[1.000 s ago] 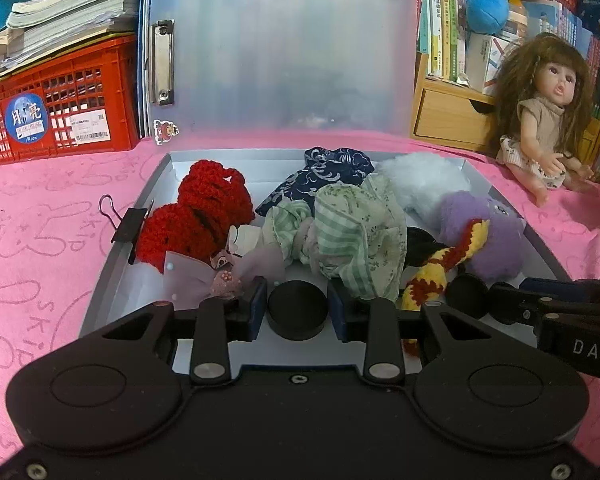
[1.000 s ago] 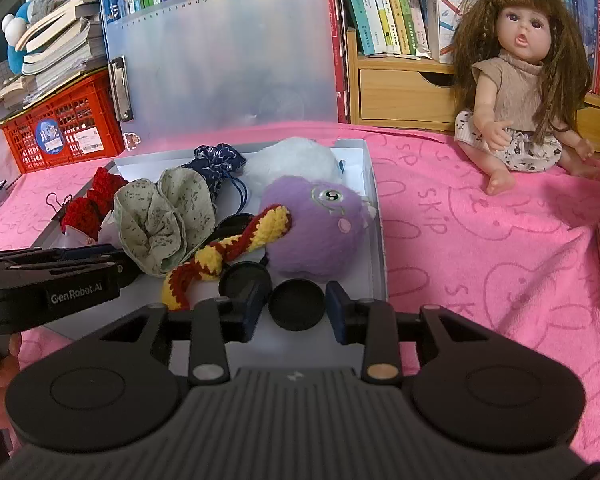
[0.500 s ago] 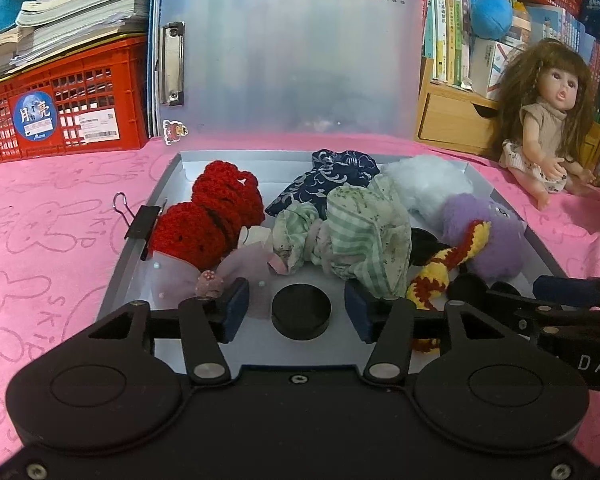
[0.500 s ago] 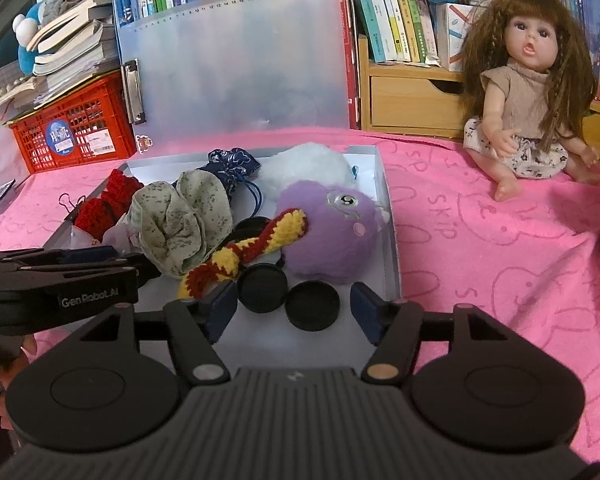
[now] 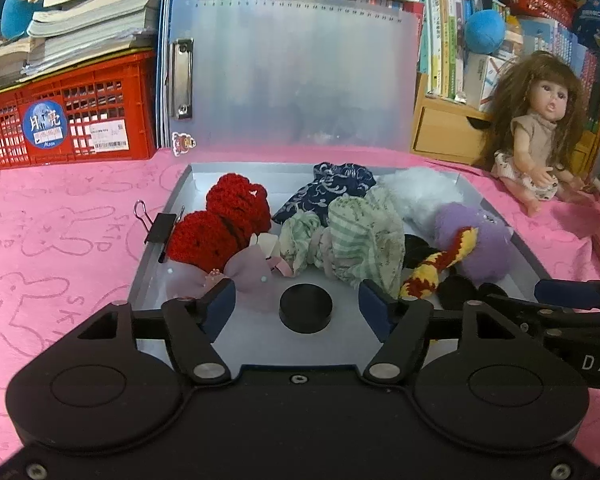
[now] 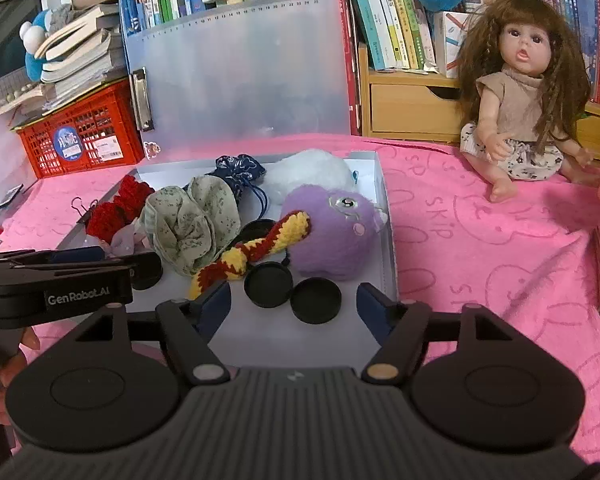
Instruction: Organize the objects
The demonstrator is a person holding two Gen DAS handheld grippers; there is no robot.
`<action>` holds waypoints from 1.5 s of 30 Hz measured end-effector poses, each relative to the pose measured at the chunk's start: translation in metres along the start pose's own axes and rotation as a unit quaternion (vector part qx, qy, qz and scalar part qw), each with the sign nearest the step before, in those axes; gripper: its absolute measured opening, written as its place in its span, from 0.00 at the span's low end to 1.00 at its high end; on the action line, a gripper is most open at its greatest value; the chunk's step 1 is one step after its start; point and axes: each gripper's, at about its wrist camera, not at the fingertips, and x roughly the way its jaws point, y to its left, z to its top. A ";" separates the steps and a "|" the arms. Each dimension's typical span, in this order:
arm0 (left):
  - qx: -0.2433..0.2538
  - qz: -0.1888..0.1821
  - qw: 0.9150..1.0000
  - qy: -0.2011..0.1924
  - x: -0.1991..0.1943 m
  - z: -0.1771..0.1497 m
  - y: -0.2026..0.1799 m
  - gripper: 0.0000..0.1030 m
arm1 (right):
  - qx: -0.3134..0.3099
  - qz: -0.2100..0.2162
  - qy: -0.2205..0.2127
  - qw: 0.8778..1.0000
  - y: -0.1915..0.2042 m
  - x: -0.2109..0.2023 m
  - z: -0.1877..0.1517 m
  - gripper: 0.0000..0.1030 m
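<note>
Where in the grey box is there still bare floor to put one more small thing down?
The grey box is bare along its near edge, on both sides of the single black round cap between the open left gripper fingers. The near right corner holds two black round caps before the open right gripper. The back half is crowded with soft toys.

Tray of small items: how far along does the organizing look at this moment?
Mostly done, it seems. The tray already holds the red crochet piece, green scrunchie, purple plush and three black round caps. Nothing is in hand: the left gripper and right gripper are both open, with caps lying loose between their fingers. The doll sits outside on the pink cloth.
</note>
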 end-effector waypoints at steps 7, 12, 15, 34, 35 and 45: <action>0.007 -0.007 1.000 -0.014 -0.016 0.002 -0.004 0.69 | -0.006 0.001 -0.008 1.000 0.002 -0.009 -0.001 0.79; 0.017 -0.012 0.999 -0.025 -0.028 0.002 -0.007 0.72 | -0.006 0.003 -0.015 1.000 0.003 -0.017 0.000 0.80; 0.017 -0.015 0.999 -0.028 -0.035 0.001 -0.007 0.73 | -0.005 0.003 -0.018 1.000 0.002 -0.022 0.000 0.80; 0.015 -0.021 0.999 -0.039 -0.089 -0.024 0.000 0.76 | -0.015 -0.005 -0.039 0.999 0.005 -0.067 -0.016 0.84; 0.014 -0.020 0.999 -0.038 -0.091 -0.026 0.000 0.76 | -0.016 -0.005 -0.039 0.999 0.005 -0.068 -0.017 0.84; 0.007 -0.007 1.000 -0.013 -0.096 -0.059 0.010 0.77 | -0.015 -0.014 -0.038 0.999 0.006 -0.076 -0.040 0.85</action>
